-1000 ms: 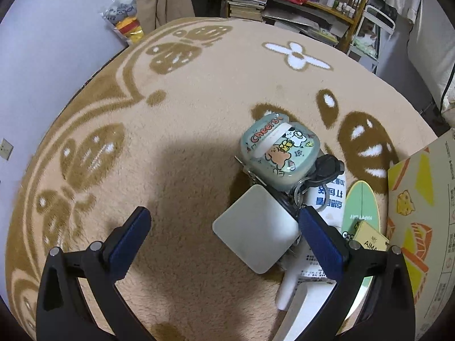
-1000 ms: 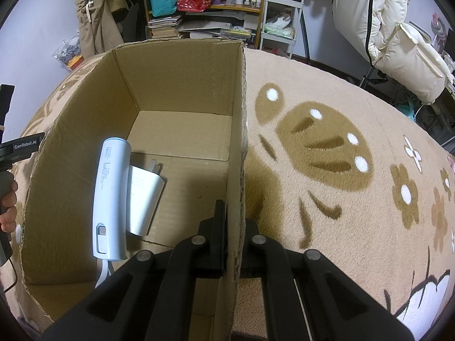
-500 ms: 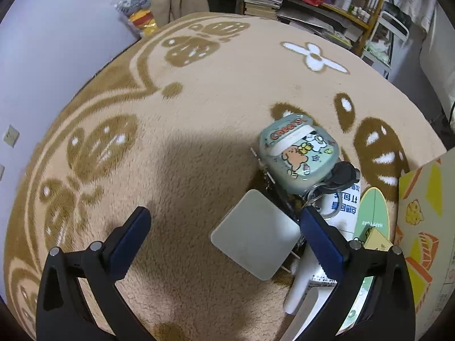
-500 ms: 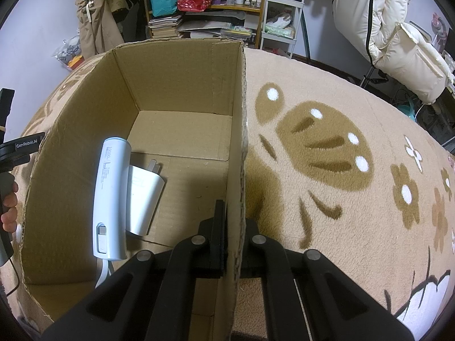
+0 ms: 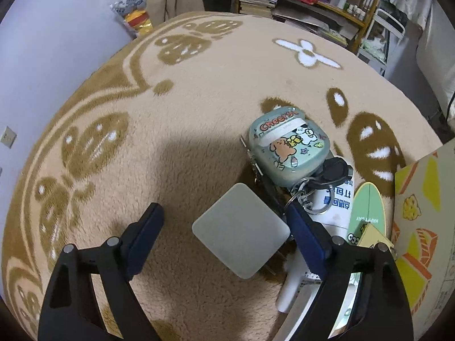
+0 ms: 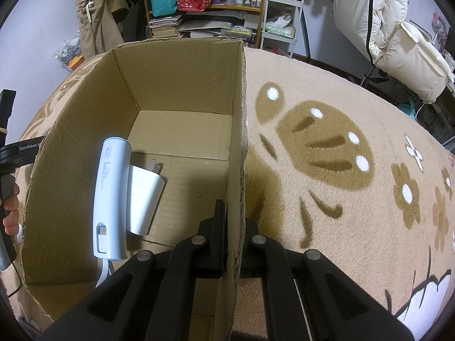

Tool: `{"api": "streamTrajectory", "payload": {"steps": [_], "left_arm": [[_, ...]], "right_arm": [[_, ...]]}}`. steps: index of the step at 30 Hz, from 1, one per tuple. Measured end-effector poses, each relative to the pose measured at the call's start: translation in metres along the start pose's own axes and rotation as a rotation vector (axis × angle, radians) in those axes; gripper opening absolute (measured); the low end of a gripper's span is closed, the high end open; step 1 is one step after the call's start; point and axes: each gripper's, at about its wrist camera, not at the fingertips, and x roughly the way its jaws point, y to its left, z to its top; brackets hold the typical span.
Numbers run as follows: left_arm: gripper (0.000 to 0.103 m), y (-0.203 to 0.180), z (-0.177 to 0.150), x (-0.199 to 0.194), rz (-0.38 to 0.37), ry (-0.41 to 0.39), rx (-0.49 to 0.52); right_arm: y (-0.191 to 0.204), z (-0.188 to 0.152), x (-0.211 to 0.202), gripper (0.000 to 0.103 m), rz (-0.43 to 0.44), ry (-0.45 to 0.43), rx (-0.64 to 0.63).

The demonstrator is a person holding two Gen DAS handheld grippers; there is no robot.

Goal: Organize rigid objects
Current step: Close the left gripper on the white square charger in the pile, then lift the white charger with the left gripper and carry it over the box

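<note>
In the left wrist view my left gripper is open above the rug, its blue pads either side of a flat white square charger. Beyond it lie a mint cartoon case, black keys on a ring and a white tube. In the right wrist view my right gripper is shut on the right wall of a cardboard box. Inside the box lie a white power bank and a white plug adapter.
A green oval card, a small yellow box and the box's printed outer wall sit right of the pile. Shelves with books and bags stand behind the rug. The hand holding the left gripper shows left of the box.
The left gripper has drifted slightly back and left, so the pile sits a little farther right in view. The right gripper and box have not moved.
</note>
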Motion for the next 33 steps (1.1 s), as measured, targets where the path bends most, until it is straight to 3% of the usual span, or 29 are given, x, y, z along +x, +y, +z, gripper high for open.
{"api": "streamTrajectory", "payload": {"steps": [3, 6, 9, 11, 15, 23, 33], "left_arm": [[0.087, 0.002, -0.002, 0.006, 0.003, 0.03, 0.006], [0.085, -0.009, -0.008, 0.01, 0.069, 0.025, 0.084], [0.075, -0.011, -0.008, 0.007, 0.059, 0.024, 0.071], [0.061, -0.009, -0.007, 0.005, 0.041, 0.02, 0.051], [0.061, -0.01, -0.009, -0.001, 0.054, 0.005, 0.057], [0.061, -0.001, -0.01, -0.016, 0.15, -0.02, 0.053], [0.061, 0.004, -0.011, -0.051, 0.178, -0.076, 0.048]], "right_arm": [[0.0, 0.0, 0.0, 0.006, 0.0, 0.0, 0.0], [0.0, 0.0, 0.0, 0.006, 0.001, 0.0, 0.0], [0.0, 0.0, 0.0, 0.006, 0.001, 0.0, 0.0], [0.0, 0.0, 0.0, 0.006, 0.001, 0.0, 0.001], [0.0, 0.0, 0.0, 0.006, 0.001, 0.0, 0.0], [0.0, 0.0, 0.0, 0.006, 0.003, 0.0, 0.002], [-0.001, 0.0, 0.0, 0.006, 0.003, 0.0, 0.001]]}}
